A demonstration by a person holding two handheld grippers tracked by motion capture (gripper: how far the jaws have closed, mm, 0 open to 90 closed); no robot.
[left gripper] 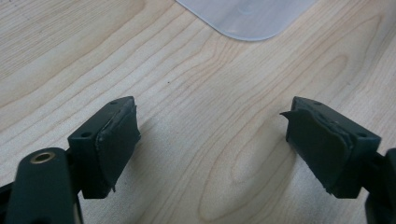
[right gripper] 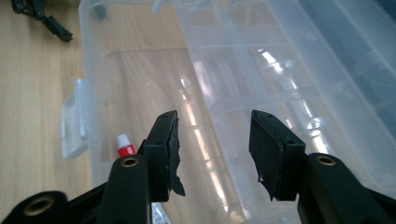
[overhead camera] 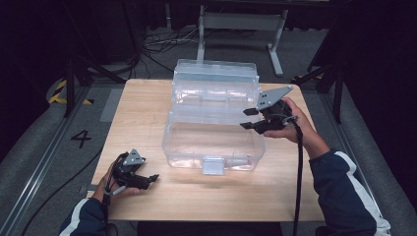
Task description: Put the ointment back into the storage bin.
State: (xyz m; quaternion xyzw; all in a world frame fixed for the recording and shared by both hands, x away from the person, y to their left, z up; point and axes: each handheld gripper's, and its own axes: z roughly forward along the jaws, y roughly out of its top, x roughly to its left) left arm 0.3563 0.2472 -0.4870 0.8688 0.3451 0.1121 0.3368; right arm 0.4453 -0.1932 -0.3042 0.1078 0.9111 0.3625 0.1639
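A clear plastic box (overhead camera: 177, 142) stands open in the middle of the wooden table (overhead camera: 142, 105), its lid (overhead camera: 215, 84) tipped back behind it. My right gripper (overhead camera: 245, 119) hovers at the box's right edge, open, with nothing between its jaws. In the right gripper view the right gripper (right gripper: 214, 140) points over the box's inside, where a small tube (right gripper: 125, 145) with a white cap and red collar lies. My left gripper (overhead camera: 150, 179) rests low near the table's front left, open and empty; the left gripper (left gripper: 212, 135) looks at bare wood with a corner of the box (left gripper: 245, 16) beyond.
The box's pale latch (overhead camera: 213, 165) hangs at the middle of its front wall. A cable (overhead camera: 298, 167) trails from the right gripper down over the table's front right. Bare wood lies in front of the box and to its left. Dark floor with cables surrounds the table.
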